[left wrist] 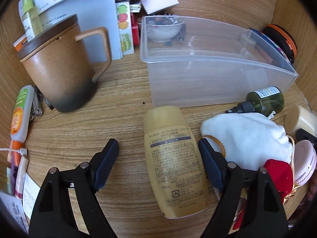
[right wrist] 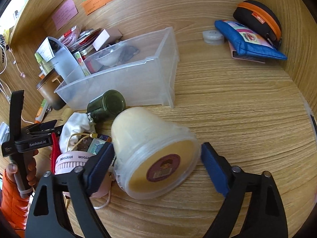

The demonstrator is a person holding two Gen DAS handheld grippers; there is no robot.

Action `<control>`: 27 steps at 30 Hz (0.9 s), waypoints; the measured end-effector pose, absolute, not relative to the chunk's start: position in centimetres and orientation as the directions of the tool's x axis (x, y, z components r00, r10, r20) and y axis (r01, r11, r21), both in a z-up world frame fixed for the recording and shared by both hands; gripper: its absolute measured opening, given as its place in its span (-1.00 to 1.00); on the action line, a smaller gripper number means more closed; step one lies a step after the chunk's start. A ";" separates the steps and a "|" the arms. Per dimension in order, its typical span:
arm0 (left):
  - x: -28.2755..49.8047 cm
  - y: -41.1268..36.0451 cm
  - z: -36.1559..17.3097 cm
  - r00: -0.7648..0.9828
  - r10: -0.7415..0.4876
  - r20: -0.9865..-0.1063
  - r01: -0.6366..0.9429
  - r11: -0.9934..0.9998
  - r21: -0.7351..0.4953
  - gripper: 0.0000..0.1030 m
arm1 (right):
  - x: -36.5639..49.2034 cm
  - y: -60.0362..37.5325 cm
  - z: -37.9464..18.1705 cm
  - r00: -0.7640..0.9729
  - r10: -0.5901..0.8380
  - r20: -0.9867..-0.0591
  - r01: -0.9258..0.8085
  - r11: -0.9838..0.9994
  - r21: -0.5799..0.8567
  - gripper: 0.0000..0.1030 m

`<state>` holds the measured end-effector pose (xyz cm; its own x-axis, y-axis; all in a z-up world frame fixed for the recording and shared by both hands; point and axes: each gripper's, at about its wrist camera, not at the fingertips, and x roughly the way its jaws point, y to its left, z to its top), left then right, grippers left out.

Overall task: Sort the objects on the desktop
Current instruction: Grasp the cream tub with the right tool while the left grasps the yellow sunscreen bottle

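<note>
A yellow sunscreen bottle [left wrist: 174, 162] lies flat on the wooden desk between the fingers of my left gripper [left wrist: 158, 154], which is open; the right finger sits close beside it, the left finger is well apart. A cream tub with a clear lid [right wrist: 154, 154] lies on its side between the fingers of my right gripper [right wrist: 158, 158], which is open, the left finger touching or nearly touching it. The tub also shows in the left wrist view [left wrist: 301, 123]. A clear plastic bin [left wrist: 208, 67] [right wrist: 126, 79] stands empty just behind both objects.
A dark green bottle [left wrist: 263, 101] [right wrist: 107, 105], a white pouch [left wrist: 247, 138], a pink round case [left wrist: 303, 162] and a red item [left wrist: 277, 176] crowd between the grippers. A brown lidded mug [left wrist: 59, 67] stands left. A blue pouch [right wrist: 249, 37] and black-orange case [right wrist: 259, 19] lie far right.
</note>
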<state>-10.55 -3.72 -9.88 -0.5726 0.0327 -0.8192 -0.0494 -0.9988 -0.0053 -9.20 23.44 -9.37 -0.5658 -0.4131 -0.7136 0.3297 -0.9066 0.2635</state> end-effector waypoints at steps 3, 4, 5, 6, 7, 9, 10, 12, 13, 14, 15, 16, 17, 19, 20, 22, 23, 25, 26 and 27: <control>-10.5 -3.4 -9.9 -0.580 0.041 -0.814 -0.064 -0.998 -0.004 0.48 | -9.1 22.8 -9.4 -0.572 -0.402 -0.715 0.339 -0.910 0.240 0.47; -10.5 -3.3 -9.8 -0.583 0.043 -0.812 -0.070 -0.998 -0.003 0.39 | -9.0 22.8 -9.4 -0.578 -0.399 -0.712 0.339 -0.911 0.235 0.46; -10.4 -3.0 -9.8 -0.586 0.048 -0.809 -0.081 -0.997 -0.001 0.26 | -8.9 22.7 -9.3 -0.581 -0.397 -0.711 0.341 -0.911 0.231 0.45; -10.4 -2.7 -9.7 -0.588 0.056 -0.807 -0.094 -0.996 0.000 0.18 | -8.8 22.9 -9.3 -0.583 -0.398 -0.708 0.340 -0.911 0.232 0.43; -10.4 -2.4 -9.6 -0.591 0.060 -0.804 -0.108 -0.994 0.005 0.03 | -8.7 22.9 -9.3 -0.586 -0.400 -0.704 0.333 -0.912 0.240 0.40; -10.3 -2.0 -9.5 -0.595 0.060 -0.801 -0.115 -0.993 0.011 -0.03 | -8.7 23.2 -9.3 -0.587 -0.406 -0.701 0.328 -0.910 0.253 0.37; -10.4 -2.0 -9.5 -0.597 0.063 -0.800 -0.116 -0.993 0.008 -0.03 | -8.7 23.2 -9.2 -0.588 -0.406 -0.699 0.325 -0.910 0.256 0.35; -10.3 -2.2 -9.5 -0.598 0.069 -0.799 -0.111 -0.994 -0.003 -0.03 | -8.4 23.2 -9.0 -0.596 -0.400 -0.696 0.319 -0.914 0.252 0.34; -10.3 -2.3 -9.5 -0.598 0.071 -0.798 -0.106 -0.994 -0.009 -0.04 | -8.3 23.2 -8.8 -0.602 -0.395 -0.694 0.318 -0.916 0.245 0.33; -10.2 -2.4 -9.5 -0.600 0.071 -0.797 -0.104 -0.995 -0.011 -0.05 | -8.2 23.2 -8.6 -0.609 -0.388 -0.692 0.318 -0.918 0.235 0.33; -10.0 -2.6 -9.4 -0.605 0.062 -0.794 -0.095 -0.996 -0.006 -0.05 | -8.1 23.2 -8.4 -0.616 -0.383 -0.688 0.318 -0.920 0.228 0.32; -9.8 -2.7 -9.3 -0.612 0.058 -0.789 -0.090 -0.996 -0.004 -0.05 | -7.9 23.3 -8.1 -0.623 -0.380 -0.683 0.318 -0.922 0.222 0.30; -9.4 -2.9 -9.3 -0.618 0.060 -0.784 -0.087 -0.996 -0.009 -0.05 | -7.8 23.4 -7.8 -0.632 -0.376 -0.678 0.318 -0.923 0.216 0.29; -8.6 -3.4 -8.9 -0.633 0.065 -0.772 -0.079 -0.997 -0.019 -0.05 | -7.7 23.5 -7.3 -0.640 -0.377 -0.669 0.318 -0.923 0.216 0.25; -8.3 -3.5 -8.5 -0.642 0.071 -0.763 -0.078 -0.997 -0.026 -0.05 | -7.6 23.5 -7.0 -0.643 -0.378 -0.666 0.318 -0.923 0.217 0.24; -7.9 -3.7 -8.1 -0.655 0.075 -0.752 -0.071 -0.997 -0.038 -0.06 | -7.5 23.4 -6.6 -0.649 -0.376 -0.662 0.319 -0.924 0.212 0.20; -7.6 -3.9 -7.9 -0.661 0.081 -0.746 -0.072 -0.996 -0.044 -0.06 | -7.4 23.2 -6.5 -0.650 -0.373 -0.662 0.320 -0.925 0.207 0.20; -7.0 -4.2 -7.3 -0.676 0.087 -0.732 -0.070 -0.996 -0.053 -0.06 | -7.3 23.0 -6.4 -0.651 -0.372 -0.662 0.323 -0.925 0.202 0.09; -6.7 -4.4 -7.0 -0.685 0.087 -0.723 -0.069 -0.996 -0.055 -0.06 | -7.2 22.8 -6.4 -0.641 -0.377 -0.668 0.329 -0.922 0.204 0.09; -6.2 -4.6 -6.6 -0.696 0.090 -0.713 -0.072 -0.996 -0.055 -0.06 | -7.2 22.7 -6.4 -0.641 -0.377 -0.669 0.330 -0.922 0.204 0.09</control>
<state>-6.21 -4.58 -6.60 -0.6957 0.0897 -0.7127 -0.0725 -0.9959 -0.0546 -7.16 22.66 -6.44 -0.6408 -0.3769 -0.6688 0.3296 -0.9219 0.2038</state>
